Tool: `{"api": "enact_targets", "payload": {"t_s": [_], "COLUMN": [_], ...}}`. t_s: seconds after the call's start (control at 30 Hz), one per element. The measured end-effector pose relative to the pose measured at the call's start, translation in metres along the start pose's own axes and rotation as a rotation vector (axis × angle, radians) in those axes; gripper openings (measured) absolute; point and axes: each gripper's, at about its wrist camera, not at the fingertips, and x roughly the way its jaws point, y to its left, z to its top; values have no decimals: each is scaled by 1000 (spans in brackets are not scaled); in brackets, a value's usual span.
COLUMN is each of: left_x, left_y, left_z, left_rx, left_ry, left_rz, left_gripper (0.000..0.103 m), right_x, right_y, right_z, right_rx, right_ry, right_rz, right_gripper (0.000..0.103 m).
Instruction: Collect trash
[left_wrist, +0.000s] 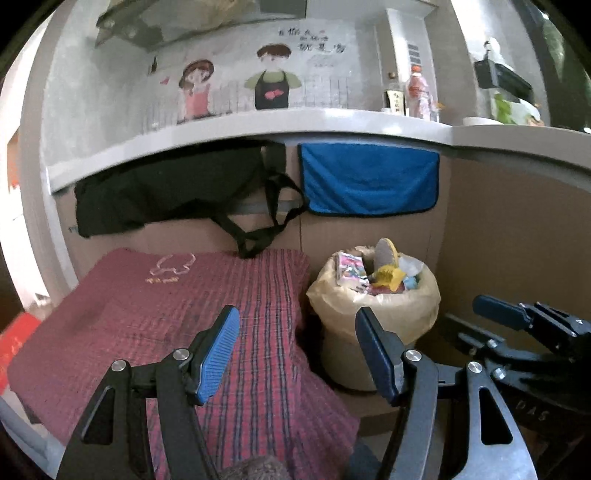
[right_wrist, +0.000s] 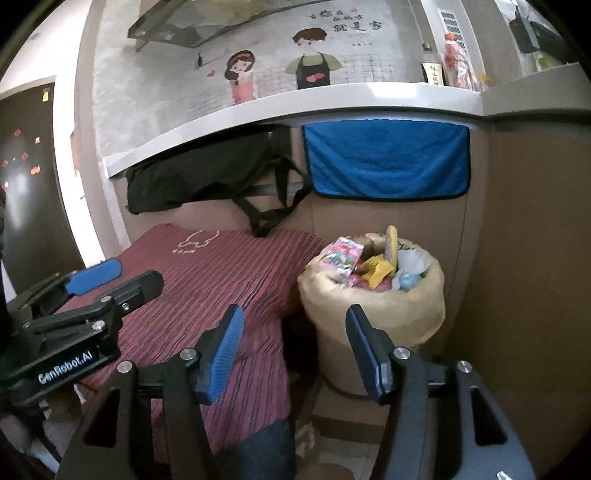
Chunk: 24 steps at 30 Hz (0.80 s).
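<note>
Left wrist view: both tools, left tool (left_wrist: 297, 350) and right tool (right_wrist: 295, 350), hover released facing the bin (left_wrist: 373, 314).

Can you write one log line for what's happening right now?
left gripper: open, empty | right gripper: open, empty | trash bin: bag-lined, full | red cloth: nothing on it

- Left wrist view looks forward and slightly down, near the red plaid cloth (left_wrist: 177, 306).
- Right wrist view faces likewise, from the right.
- Both share the bag-lined, trash-filled bin (left_wrist: 373, 314) (right_wrist: 373, 306).
</note>
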Motion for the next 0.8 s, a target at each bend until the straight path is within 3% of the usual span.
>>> {"api": "enact_targets", "payload": {"t_s": [0.17, 0.47, 0.8], "left_x": [-23, -42, -56], "left_y": [5, 16, 23], "left_z": [-2, -3, -5], "left_rx": [-10, -52, -61], "left_ry": [-11, 5, -22], "left_rz": [21, 88, 109], "left_gripper": [66, 66, 66], "right_x": [-16, -46, -59], "right_y": [17, 23, 28], "right_z": [-14, -15, -8], "right_rx": [-21, 3, 11], "right_ry": [13, -88, -161], "right_rz": [-18, -96, -112], "right_gripper": [55, 56, 56]}}
